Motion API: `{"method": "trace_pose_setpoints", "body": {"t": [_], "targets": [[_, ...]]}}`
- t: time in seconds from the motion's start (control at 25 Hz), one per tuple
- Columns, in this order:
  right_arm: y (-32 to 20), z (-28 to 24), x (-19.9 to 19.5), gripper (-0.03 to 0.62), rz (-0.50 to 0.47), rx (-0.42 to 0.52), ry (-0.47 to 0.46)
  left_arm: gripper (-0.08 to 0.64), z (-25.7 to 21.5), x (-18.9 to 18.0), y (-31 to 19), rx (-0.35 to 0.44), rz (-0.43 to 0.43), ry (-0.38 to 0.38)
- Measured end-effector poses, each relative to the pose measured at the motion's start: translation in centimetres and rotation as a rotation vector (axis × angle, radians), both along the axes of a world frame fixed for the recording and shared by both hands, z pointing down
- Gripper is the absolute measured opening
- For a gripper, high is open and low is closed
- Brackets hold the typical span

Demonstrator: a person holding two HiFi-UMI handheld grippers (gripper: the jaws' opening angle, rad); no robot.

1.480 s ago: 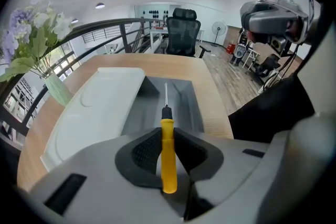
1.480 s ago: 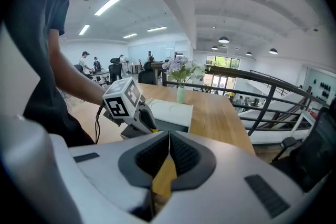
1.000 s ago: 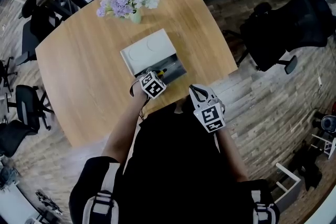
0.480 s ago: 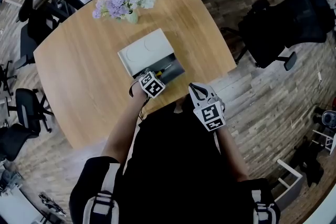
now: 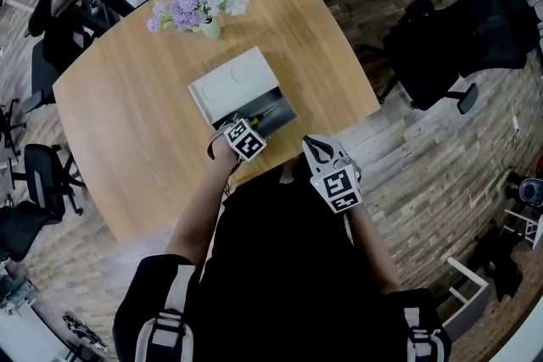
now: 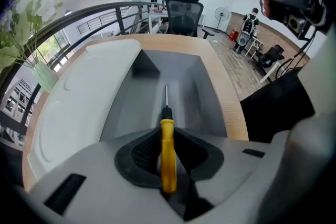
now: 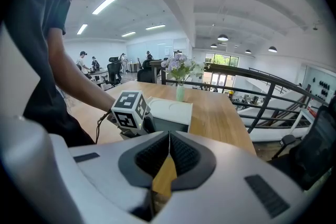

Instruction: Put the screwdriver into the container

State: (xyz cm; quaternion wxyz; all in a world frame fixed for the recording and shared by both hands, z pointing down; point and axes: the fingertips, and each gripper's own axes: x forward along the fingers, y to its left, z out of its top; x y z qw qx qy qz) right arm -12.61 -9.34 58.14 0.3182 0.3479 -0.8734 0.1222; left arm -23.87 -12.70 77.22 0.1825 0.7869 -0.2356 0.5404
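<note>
my left claw (image 6: pixel 167 134) is pinching the screwdriver (image 6: pixel 167 153) by its yellow handle, one pad on each side of it. the black collar and thin metal shaft stick out ahead of the jaws, over the open grey inside of the container (image 6: pixel 123 97). i cannot tell whether the tip touches the container's bottom. the white lid (image 6: pixel 79 102) lies swung open on the left of the grey tub, flat on the wooden table (image 6: pixel 233 107).

from the head view, the left claw (image 5: pixel 257 123) sits at the near edge of the container (image 5: pixel 284 109), close to the table's near edge, with the lid (image 5: pixel 233 85) on the far side. the screwdriver itself is too small to make out there. the table (image 5: pixel 127 123) also carries a vase of pale flowers (image 5: pixel 199 0) at its far side, well apart from the container.

my right claw (image 7: pixel 169 150) is pressed together with nothing between the pads; the two dark pads meet in a thin line. in the head view it (image 5: pixel 317 148) hangs off the table's near edge, over the plank floor (image 5: pixel 407 148), just beside the person's dark torso. its camera looks across the table at the left claw's marker cube (image 7: pixel 130 107), the container (image 7: pixel 170 113) behind it, and the flowers (image 7: pixel 180 71) further back.
</note>
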Motion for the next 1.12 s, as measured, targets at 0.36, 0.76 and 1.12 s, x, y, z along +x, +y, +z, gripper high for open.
{"method": "trace_pose_setpoints", "body": {"t": [0.36,0.76,1.12], "targets": [[0.1,0.1,-0.2,0.025,-0.008,0.002,-0.009,0.097,0.0,0.1,0.2,-0.012,0.004,0.004],[-0.2,0.2,-0.5,0.025,-0.010,-0.001,-0.024,0.100,-1.2,0.1,0.1,0.013,-0.028,0.058],[-0.4,0.0,-0.4,0.025,-0.035,-0.001,-0.044,0.091,-3.5,-0.7,-0.2,0.084,-0.119,0.129]]}}
